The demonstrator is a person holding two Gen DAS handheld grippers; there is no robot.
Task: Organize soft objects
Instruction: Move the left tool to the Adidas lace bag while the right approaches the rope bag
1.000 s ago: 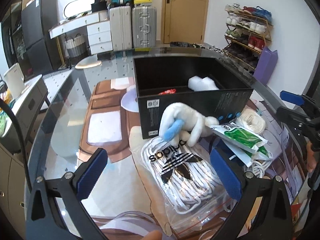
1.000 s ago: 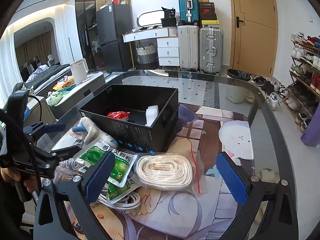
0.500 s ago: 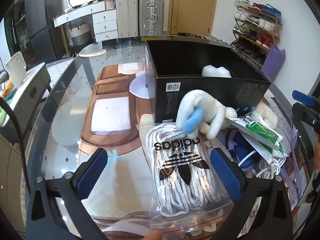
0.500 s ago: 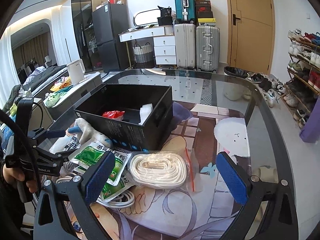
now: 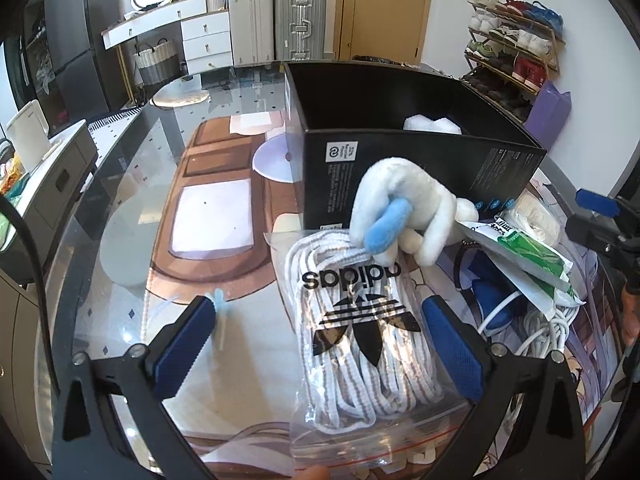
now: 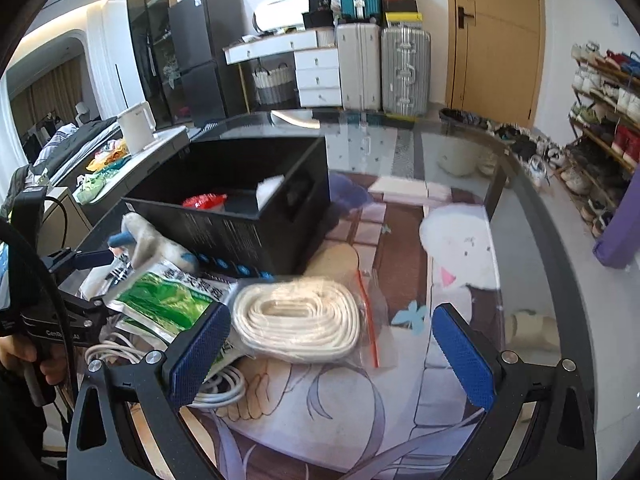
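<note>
Left gripper (image 5: 320, 344): jaws spread wide, holding nothing. It hangs over a clear zip bag of white laces (image 5: 360, 336) printed with a black logo; the bag lies flat on the glass table (image 5: 120, 248) between the two blue pads, touching neither as far as can be seen.

A white plush toy (image 5: 404, 216) with a light blue part rests on the far end of the lace bag and leans against the near wall of the black box (image 5: 400, 152). The box is open-topped; a white foam piece (image 5: 432, 125) and a red packet (image 6: 204, 201) lie inside.

Right of the plush toy, a green and white sachet (image 5: 528, 252) lies on top of a white cable (image 5: 548, 328).

Right gripper (image 6: 328, 356): jaws spread wide, holding nothing. It hangs above a second clear bag holding a coiled cream strap (image 6: 296, 320), which lies on the table just beside the box's corner. The sachet (image 6: 168, 300) touches that bag's left edge.

A hand (image 6: 20, 356) grips the left tool's handle at the left edge of the right wrist view.
</note>
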